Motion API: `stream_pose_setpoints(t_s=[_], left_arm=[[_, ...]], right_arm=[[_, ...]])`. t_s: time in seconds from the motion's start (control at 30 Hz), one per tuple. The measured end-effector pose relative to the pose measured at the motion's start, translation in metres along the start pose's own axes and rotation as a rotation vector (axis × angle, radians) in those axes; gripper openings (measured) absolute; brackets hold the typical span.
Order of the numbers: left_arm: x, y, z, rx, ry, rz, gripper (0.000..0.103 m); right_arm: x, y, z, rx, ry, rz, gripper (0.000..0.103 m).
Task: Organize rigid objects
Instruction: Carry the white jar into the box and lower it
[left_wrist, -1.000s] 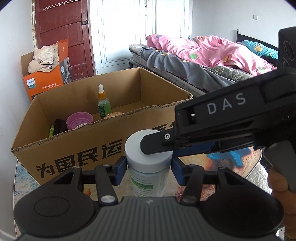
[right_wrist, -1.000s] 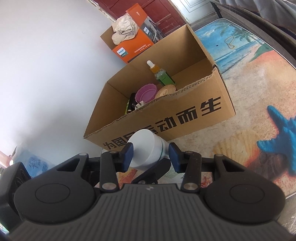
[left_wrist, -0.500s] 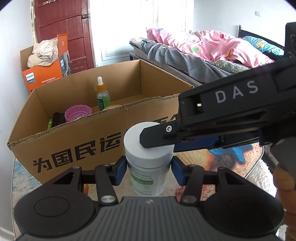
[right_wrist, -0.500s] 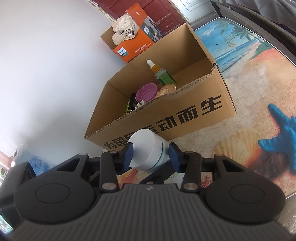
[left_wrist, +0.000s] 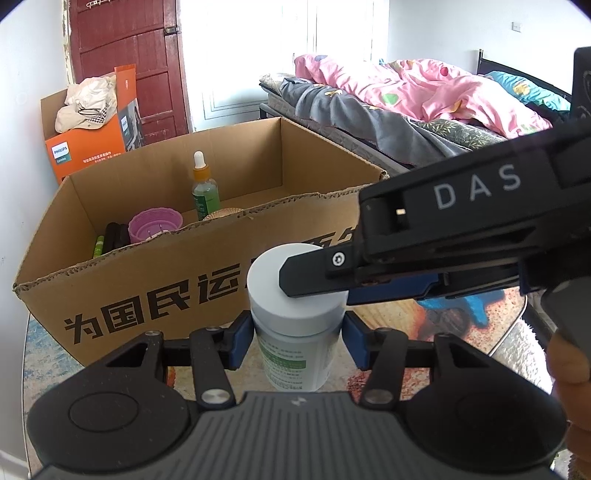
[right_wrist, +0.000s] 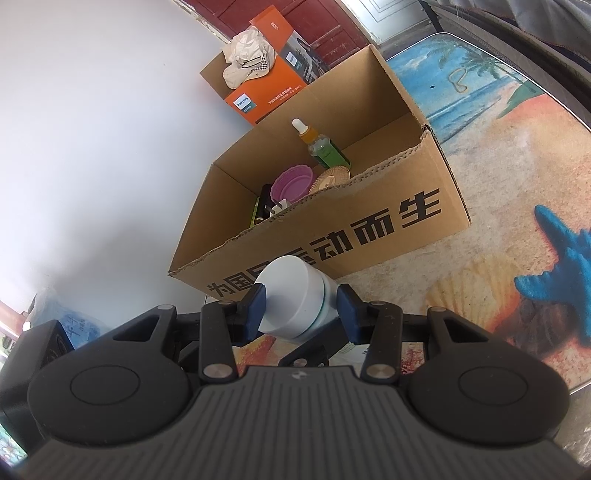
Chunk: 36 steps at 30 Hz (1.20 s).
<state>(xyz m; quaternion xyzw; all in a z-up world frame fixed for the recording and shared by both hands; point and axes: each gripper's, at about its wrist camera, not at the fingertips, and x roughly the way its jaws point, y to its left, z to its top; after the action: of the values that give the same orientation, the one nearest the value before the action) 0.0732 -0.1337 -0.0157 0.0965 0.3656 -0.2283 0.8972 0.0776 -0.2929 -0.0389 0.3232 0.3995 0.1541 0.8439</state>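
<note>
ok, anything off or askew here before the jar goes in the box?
One oddity: both tools grip the same white-lidded jar. The left tool holds its body, the right tool clamps the lid. The cardboard box has a ragged torn front edge. The dropper bottle inside stands upright; nothing spilled.

Bed: a bed (left_wrist: 369, 122) by the far wall, with a rumpled pink blanket (left_wrist: 424, 96) over a grey one.
Door: a dark red wooden door (left_wrist: 125, 55), shut.
Orange box: an orange and white printed box (left_wrist: 92, 144) by the door, a crumpled cream cloth (left_wrist: 86, 101) on top.
Floor mat: a bright beach-picture mat (right_wrist: 498, 166) with a blue starfish (right_wrist: 554, 266).
</note>
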Motion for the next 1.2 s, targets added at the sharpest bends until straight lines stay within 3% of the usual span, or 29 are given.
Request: stream_pose_setpoints(t_s=[0.73,1.2], left_arm=[[-0.007,-0.005,0.003,0.0,-0.002,0.018,0.054],[-0.053,-0.003,0.008,0.005,-0.079,0.058,0.054]], right_arm=[[-0.004,0.006,0.0,-0.01,-0.004,0.01,0.044],[-0.034,0.042,-0.003,-0.079,-0.052,0.065,0.044]])
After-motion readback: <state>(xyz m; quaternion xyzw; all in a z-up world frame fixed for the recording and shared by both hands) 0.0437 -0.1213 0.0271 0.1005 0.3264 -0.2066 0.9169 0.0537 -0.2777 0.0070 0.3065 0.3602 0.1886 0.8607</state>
